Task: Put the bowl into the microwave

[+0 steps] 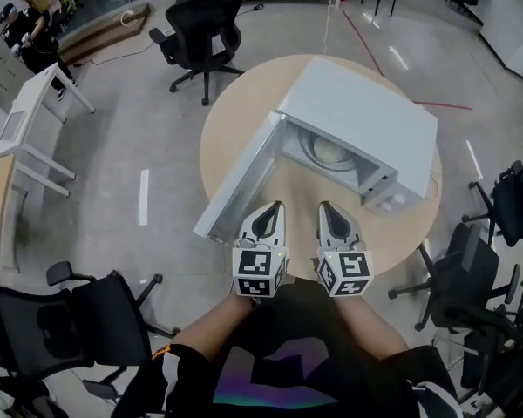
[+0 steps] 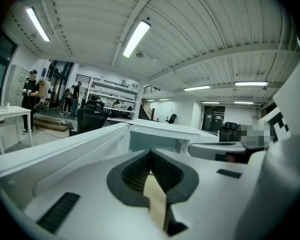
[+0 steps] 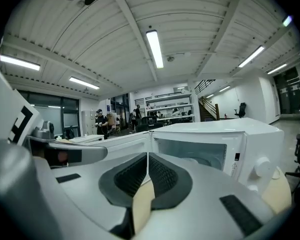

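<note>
Left gripper (image 1: 273, 207) and right gripper (image 1: 325, 207): both sets of jaws pressed together, nothing held.
The 2 grippers sit side by side, tips over the near part of the round table (image 1: 235, 116). Just ahead stands the white microwave (image 1: 366, 111), its door (image 1: 240, 181) swung wide to the left. A pale bowl (image 1: 331, 152) rests inside the cavity, apart from both grippers.

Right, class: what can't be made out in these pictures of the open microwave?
Head view: the microwave has its roof over most of the cavity; the pale round shape inside may be bowl or turntable.
Left gripper view: the left gripper leaves only a dim strip of cavity.
Right gripper view: the right gripper covers the cavity's lower part; the knob is unreadably small.
</note>
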Tool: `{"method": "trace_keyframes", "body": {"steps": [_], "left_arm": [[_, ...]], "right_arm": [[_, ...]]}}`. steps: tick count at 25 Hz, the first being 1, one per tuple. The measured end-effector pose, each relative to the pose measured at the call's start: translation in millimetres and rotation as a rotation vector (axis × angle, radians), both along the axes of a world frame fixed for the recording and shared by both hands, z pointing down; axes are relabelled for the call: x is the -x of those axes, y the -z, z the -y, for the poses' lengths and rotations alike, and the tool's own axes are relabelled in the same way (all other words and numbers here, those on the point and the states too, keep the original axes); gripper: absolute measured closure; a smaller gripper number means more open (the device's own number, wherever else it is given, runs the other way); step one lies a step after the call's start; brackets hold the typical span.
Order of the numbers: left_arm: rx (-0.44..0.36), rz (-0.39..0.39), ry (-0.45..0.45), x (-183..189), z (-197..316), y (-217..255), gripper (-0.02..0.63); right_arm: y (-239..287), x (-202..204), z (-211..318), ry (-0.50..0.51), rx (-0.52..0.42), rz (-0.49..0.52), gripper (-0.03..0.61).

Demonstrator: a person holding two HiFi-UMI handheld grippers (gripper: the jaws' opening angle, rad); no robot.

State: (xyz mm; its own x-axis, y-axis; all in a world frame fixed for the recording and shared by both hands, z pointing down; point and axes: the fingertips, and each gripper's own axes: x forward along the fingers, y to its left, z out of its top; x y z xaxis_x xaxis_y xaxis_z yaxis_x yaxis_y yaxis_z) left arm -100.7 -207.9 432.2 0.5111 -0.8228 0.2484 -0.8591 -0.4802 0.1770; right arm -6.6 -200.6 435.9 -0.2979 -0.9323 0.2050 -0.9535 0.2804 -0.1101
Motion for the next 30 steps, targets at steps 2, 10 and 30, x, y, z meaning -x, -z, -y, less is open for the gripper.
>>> {"method": "trace_keyframes", "body": {"steps": [2,10,30], "left_arm": [[-0.002,-0.007,0.0,8,-13,-1,0.568],[-0.009,-0.02,-0.006,28,-53,-3,0.568],[-0.056,-0.01,0.043,-13,-118,19,0.568]], "right_arm": [[-4,7,-14,0.003,0.01,-0.007,0.552],[-13,21,-58,-0.009,0.037,-0.039,0.552],[14,-16,-113,0.098,-0.029,-0.056,0.555]]}}
